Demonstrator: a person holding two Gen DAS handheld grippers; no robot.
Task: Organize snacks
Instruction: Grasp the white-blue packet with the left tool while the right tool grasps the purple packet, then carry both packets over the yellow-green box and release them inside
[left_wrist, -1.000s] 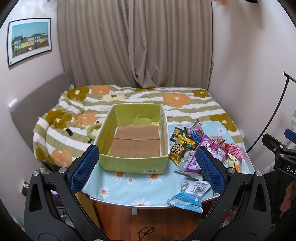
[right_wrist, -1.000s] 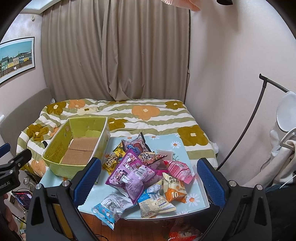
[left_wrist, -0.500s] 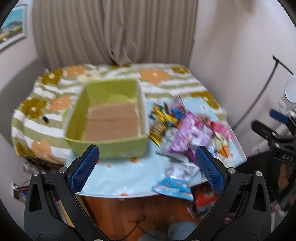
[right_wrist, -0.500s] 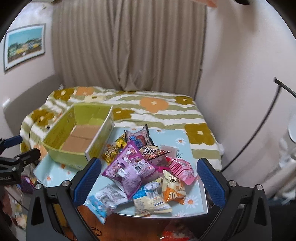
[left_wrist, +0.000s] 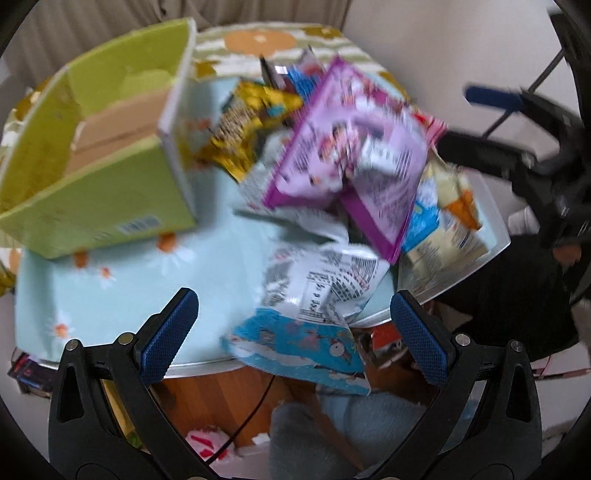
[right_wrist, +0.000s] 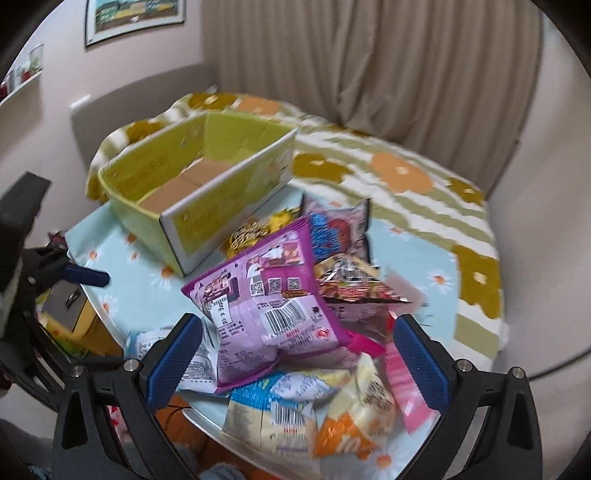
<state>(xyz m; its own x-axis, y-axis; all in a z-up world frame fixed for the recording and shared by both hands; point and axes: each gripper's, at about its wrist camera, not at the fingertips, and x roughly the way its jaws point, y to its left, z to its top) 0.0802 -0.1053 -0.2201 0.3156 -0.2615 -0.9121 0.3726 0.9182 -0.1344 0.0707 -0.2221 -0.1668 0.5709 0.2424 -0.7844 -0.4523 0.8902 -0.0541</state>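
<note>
A pile of snack packets lies on the right half of the small table, topped by a big purple packet (left_wrist: 347, 147) (right_wrist: 273, 299). A blue-and-white packet (left_wrist: 295, 336) hangs over the table's near edge, with a white packet (left_wrist: 325, 280) behind it. My left gripper (left_wrist: 293, 332) is open, its fingers either side of the blue-and-white packet, not touching. My right gripper (right_wrist: 295, 354) is open just above the purple packet's near end. The green cardboard box (left_wrist: 92, 155) (right_wrist: 207, 184) stands empty on the left.
The table (left_wrist: 122, 295) carries a light blue daisy cloth and stands against a bed with a flowered quilt (right_wrist: 406, 173). A yellow packet (left_wrist: 247, 125), an orange-and-cream packet (right_wrist: 354, 417) and a pink packet (right_wrist: 402, 384) lie in the pile. Curtain and walls stand behind.
Both grippers have moved forward and down towards the snack pile, which now fills both views. Both stay open. The current frames are motion-blurred.
</note>
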